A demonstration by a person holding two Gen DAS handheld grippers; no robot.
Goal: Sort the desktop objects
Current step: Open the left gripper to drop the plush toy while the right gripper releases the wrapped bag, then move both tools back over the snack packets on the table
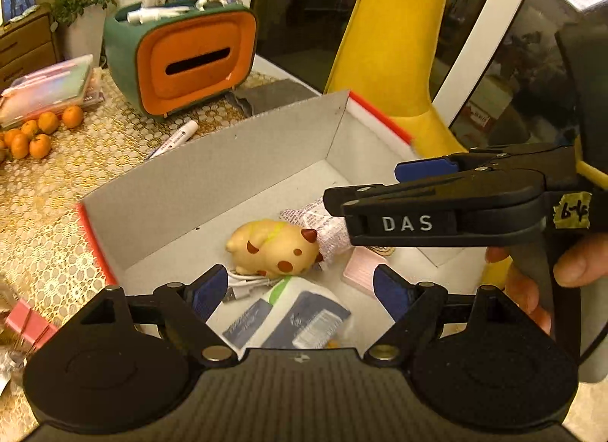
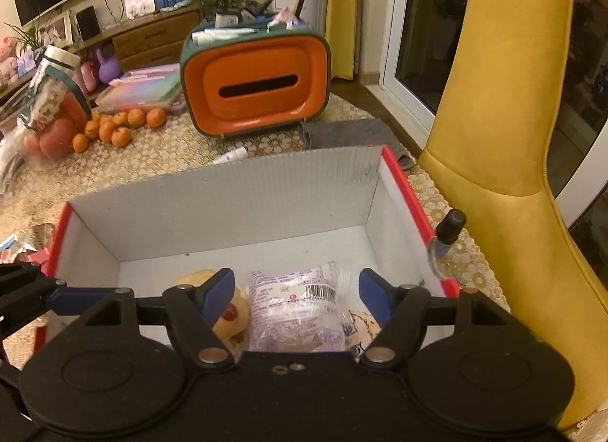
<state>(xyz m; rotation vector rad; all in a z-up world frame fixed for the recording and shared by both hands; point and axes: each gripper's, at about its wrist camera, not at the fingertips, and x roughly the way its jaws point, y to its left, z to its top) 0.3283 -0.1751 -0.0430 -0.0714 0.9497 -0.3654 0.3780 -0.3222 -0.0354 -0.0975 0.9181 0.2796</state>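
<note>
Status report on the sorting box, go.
Left tongs open, empty. Right tongs open, empty, above snack packet. Box holds toy pig, cable, packets. Nothing blocking; marker lies outside.

Both wrist views close, angled down, sharing box

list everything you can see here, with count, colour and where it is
box: one, white inside with red edges, on the table
toy animal: one, tan with brown spots, in the box
snack packet: one, clear with purple print, in the box
cable: one, white, in the box by the toy
tissue holder: one, green and orange, behind the box
oranges: several, orange, far left on the table
marker: one, white, behind the box
bottle: one, black cap, right of the box
chair: one, yellow, right
left gripper: open, above the box
right gripper: open, above the packet
</note>
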